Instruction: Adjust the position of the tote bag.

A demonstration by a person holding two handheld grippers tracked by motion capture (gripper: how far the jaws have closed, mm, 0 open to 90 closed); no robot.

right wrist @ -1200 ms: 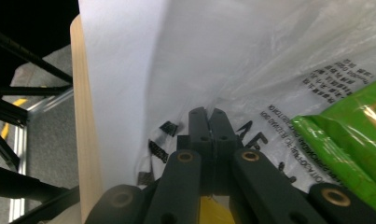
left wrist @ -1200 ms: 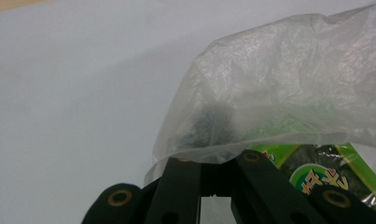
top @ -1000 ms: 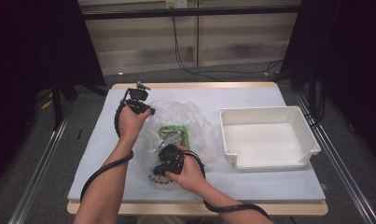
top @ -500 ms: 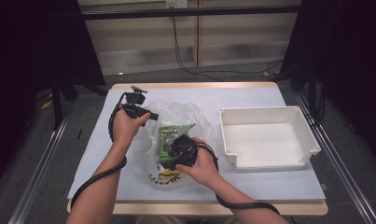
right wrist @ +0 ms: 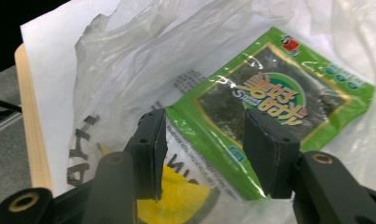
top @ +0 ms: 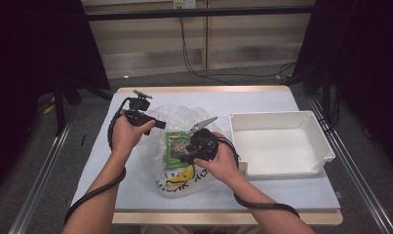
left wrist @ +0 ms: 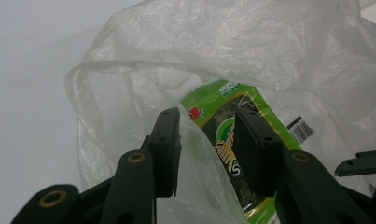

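Note:
A green seaweed snack packet lies in the mouth of a crumpled clear plastic bag on the table. My left gripper is at the bag's left edge. Its jaws have just been opening, and in the left gripper view they stand apart with a loose fold of the bag and the packet beyond them. My right gripper hovers by the packet's near right side. Its jaws have also just been opening and stand apart over the packet's corner, gripping nothing.
A white tray stands on the right half of the table. The bag's near end carries a yellow print. The table's wooden front edge runs below my forearms. Cables trail from both grippers.
Both grippers went from shut to open. My right hand rose and moved away from me and to the right, off the bag's printed end. The left hand shifted slightly.

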